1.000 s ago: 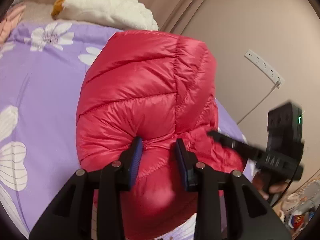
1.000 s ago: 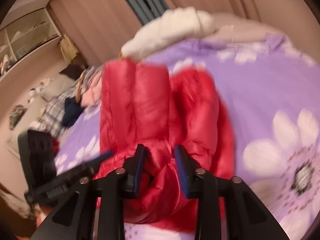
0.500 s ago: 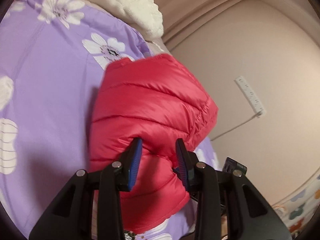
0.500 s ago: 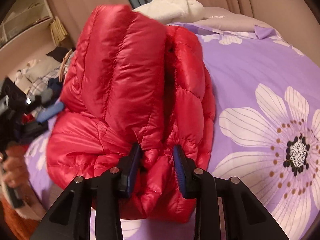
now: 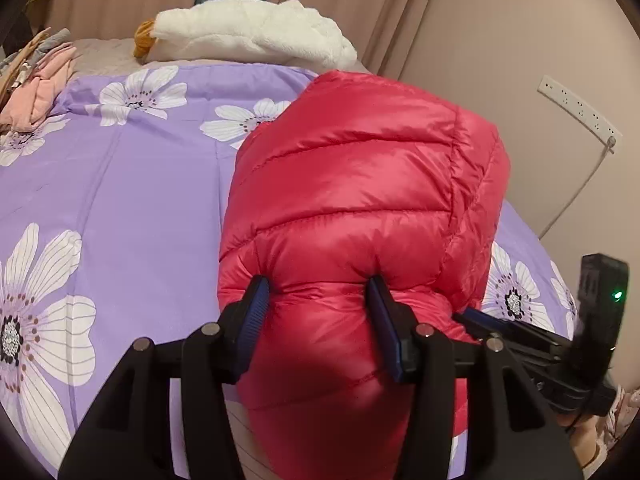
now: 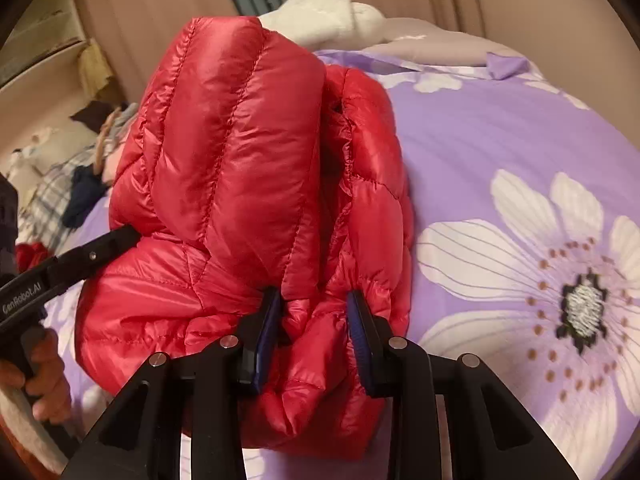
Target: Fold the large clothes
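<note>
On the purple floral duvet [image 5: 120, 184], near its edge, we have the red down jacket [image 5: 360, 200] bundled into a thick roll, its near end at our grippers and its far end lifted and puffed. Our left gripper [image 5: 320, 320] is opening its jaws; the pads still dent the jacket's padding between them, so we judge the hold nearly gone. Our right gripper [image 6: 312, 328] is clamped on a bunched edge of the jacket [image 6: 248, 160], both pads pinching the fabric.

The long axis of the roll runs away from us toward the white plush pillow [image 5: 248, 36], and in the right wrist view the folded layers stand on edge, split into two lobes.

The risk we see: slippery, springy down can push the layers apart as the left jaws let go, and the roll may unfold or lean over. Lying close to the bed's edge, it could also slide off if the right hold drags it
</note>
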`<state>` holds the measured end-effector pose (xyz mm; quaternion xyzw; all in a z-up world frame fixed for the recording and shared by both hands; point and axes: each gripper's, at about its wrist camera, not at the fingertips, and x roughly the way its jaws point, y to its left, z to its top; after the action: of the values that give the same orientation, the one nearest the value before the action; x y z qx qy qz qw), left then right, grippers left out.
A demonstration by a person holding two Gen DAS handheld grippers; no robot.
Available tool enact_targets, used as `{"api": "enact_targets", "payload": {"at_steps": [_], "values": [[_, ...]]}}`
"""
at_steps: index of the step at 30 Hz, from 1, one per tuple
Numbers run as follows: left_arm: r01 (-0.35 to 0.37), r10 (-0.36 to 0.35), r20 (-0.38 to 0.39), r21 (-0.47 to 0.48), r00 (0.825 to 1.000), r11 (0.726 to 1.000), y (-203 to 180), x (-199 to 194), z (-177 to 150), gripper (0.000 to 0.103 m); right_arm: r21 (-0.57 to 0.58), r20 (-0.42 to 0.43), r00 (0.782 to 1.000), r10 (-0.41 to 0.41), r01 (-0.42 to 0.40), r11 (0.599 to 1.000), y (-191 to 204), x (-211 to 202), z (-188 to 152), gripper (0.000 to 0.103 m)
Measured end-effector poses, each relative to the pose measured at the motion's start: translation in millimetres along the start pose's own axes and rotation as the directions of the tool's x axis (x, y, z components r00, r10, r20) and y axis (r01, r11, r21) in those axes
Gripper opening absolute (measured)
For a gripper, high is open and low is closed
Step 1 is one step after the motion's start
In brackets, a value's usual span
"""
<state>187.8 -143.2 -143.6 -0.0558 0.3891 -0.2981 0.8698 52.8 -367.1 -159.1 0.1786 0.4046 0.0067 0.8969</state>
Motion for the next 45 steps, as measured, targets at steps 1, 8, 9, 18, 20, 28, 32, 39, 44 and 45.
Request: {"api": "enact_targets", "payload": {"at_steps": [1, 8, 9, 18, 20, 28, 32, 39, 44, 45], "values": [[0.020, -0.020, -0.016, -0.007, 1.000, 1.000, 5.0, -0.8, 0.8, 0.050, 0.032, 0.003, 1.000, 0.015, -0.015, 0.999, -0.7, -7.4, 3.0, 0.031], [0.101, -0.102, -0.073, -0.017, 0.992, 0.995, 20.8, 1.7, 7.6, 0.053, 0.042, 0.176, 0.977, 0.124, -0.133, 0.990, 15.9, -46.1, 60.8, 0.031], [0.098, -0.099, -0.071, -0.007, 0.993, 0.995, 18.4, 2.8, 7.6, 0.054, 0.037, 0.165, 0.976, 0.143, -0.151, 0.988, 19.8, -38.3, 68.2, 0.031], [0.110, -0.111, -0.052, -0.032, 0.992, 0.993, 18.8, 13.7, 10.5, 0.060, 0.001, 0.150, 0.985, -0.086, 0.086, 0.996, 15.3, 42.6, 55.4, 0.031], [0.101, -0.102, -0.040, -0.011, 0.994, 0.995, 13.5, 14.7, 9.6, 0.061, 0.041, 0.159, 0.985, -0.061, 0.055, 0.998, 1.8, 48.5, 49.9, 0.031], [0.046, -0.046, 0.006, 0.016, 0.999, 0.999, 4.1, 15.8, 7.3, 0.065, 0.025, 0.161, 0.983, -0.094, 0.091, 0.996, 3.6, 60.9, 52.4, 0.031], [0.030, -0.030, 0.036, 0.011, 0.999, 0.999, 2.3, 6.3, 4.7, 0.066, 0.029, 0.167, 0.981, -0.096, 0.092, 0.995, 0.9, 62.7, 55.4, 0.031], [0.046, -0.044, 0.040, -0.032, 0.998, 0.998, 2.3, -7.6, 20.9, 0.046, 0.053, 0.170, 0.983, -0.069, 0.061, 0.997, -7.3, 45.5, 50.6, 0.033], [-0.031, 0.027, 0.115, 0.038, 0.993, 0.999, -19.4, -20.7, 39.5, 0.024, 0.091, 0.157, 0.988, 0.005, -0.019, 0.996, -20.4, 35.0, 47.2, 0.034], [-0.054, 0.050, 0.122, 0.035, 0.991, 0.998, -22.6, -19.2, 45.0, 0.022, 0.076, 0.158, 0.987, -0.001, -0.011, 0.997, -18.8, 34.2, 46.6, 0.035]]}}
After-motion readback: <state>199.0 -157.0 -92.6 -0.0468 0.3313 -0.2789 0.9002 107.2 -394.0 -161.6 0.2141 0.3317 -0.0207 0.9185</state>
